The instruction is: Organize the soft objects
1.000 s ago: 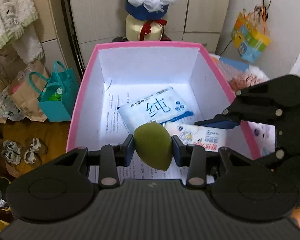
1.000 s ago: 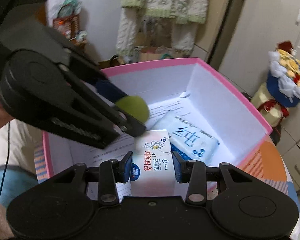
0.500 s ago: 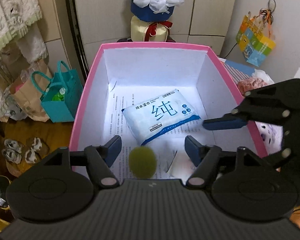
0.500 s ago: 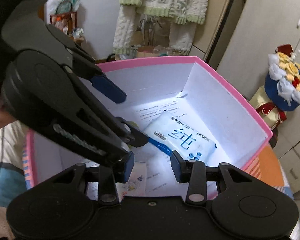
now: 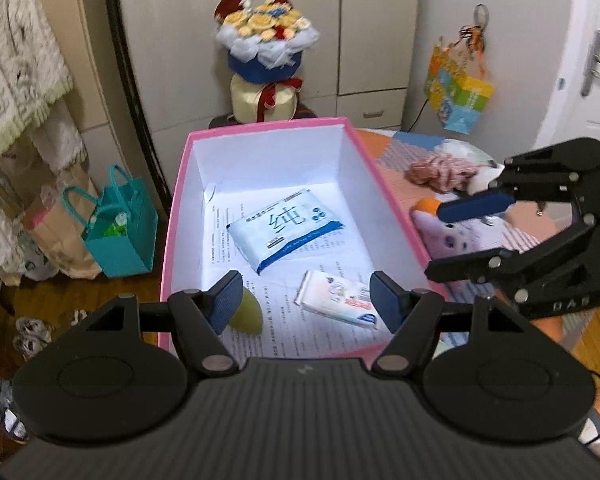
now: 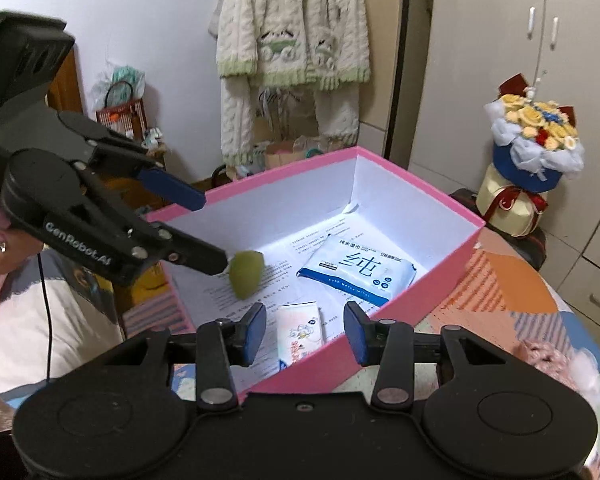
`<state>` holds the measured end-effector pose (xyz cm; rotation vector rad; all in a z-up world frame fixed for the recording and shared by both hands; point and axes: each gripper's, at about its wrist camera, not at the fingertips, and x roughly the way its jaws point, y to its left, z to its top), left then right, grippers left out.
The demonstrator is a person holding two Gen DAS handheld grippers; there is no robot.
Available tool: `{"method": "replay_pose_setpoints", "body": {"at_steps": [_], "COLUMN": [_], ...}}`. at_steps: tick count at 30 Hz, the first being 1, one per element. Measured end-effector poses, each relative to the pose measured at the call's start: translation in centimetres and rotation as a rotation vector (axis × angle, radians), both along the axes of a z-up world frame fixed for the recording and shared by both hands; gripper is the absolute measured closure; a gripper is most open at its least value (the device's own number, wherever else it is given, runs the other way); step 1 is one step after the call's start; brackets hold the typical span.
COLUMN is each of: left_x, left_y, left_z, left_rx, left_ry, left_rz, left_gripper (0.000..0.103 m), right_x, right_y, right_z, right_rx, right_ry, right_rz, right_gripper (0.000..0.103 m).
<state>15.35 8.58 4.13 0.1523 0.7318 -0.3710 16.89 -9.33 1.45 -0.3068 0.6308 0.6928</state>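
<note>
Left wrist: green sponge [image 5: 245, 312] beside parted left gripper [image 5: 306, 298].

Your box [image 5: 171, 216] is pink outside and white inside, lined with white paper [image 5: 283, 320] printed in black text. In it you have an olive-green sponge [image 6: 245, 274], a white wipes pack [image 5: 285, 232] with blue lettering and a blue edge, and a small white packet [image 5: 338, 302] with red characters. Your grippers are black with blue pads [image 5: 225, 302]. The tablecloth [image 6: 512, 296] shows orange, striped and checked patches. Beside the box you see a teal bag [image 5: 119, 232], and a bouquet [image 5: 265, 46] of yellow flowers wrapped in white and blue.
</note>
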Motion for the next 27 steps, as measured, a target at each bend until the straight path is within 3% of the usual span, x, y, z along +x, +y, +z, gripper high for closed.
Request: {"method": "replay_pose_setpoints", "body": {"at_steps": [2, 13, 27], "left_x": [-1.4, -7.7, -11.8], "left_y": [-0.3, -2.7, -7.6], "left_z": [0.6, 2.2, 1.3], "left_rx": [0.004, 0.005, 0.045], "left_ry": [-0.019, -0.038, -0.069], "left_rz": [-0.005, -0.107, -0.212], "left_gripper": [0.034, 0.029, 0.017], "right_x": [-1.2, -8.2, -13.8], "right_y": [-0.3, -2.3, -6.0], "right_z": [0.5, 2.6, 1.2], "right_rx": [-0.014, -0.056, -0.043], "right_ry": [-0.024, -0.151, -0.219], "right_rz": [-0.003, -0.003, -0.025], "right_gripper": [0.044, 0.029, 0.024]}}
